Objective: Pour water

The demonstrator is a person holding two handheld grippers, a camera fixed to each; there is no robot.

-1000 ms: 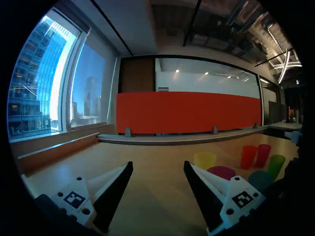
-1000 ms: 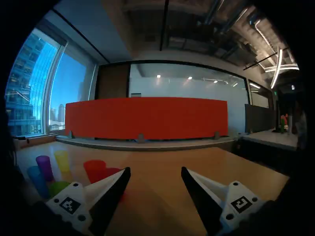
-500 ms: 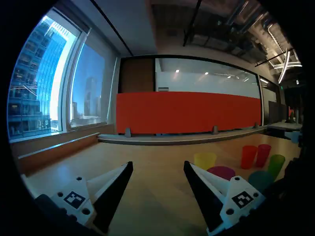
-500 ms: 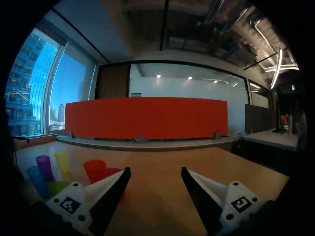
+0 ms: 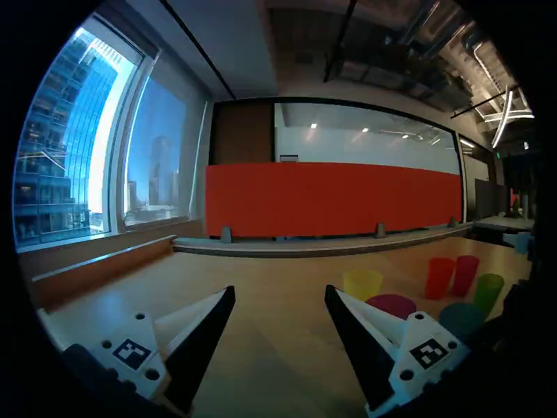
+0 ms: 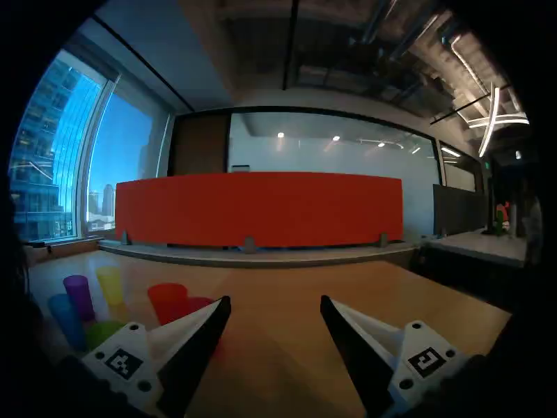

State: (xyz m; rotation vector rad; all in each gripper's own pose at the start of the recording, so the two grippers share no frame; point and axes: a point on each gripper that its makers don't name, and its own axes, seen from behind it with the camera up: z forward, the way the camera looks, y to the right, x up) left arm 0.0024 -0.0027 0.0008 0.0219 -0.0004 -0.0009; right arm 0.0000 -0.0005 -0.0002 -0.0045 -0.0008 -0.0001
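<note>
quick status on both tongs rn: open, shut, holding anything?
Left tongs: open, holding nothing.
Right tongs: open, holding nothing.

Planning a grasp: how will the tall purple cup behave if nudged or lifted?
The purple cup is tall and narrow, so it probably tips easily. It looks like thin plastic, likely light and slightly squeezable.
</note>
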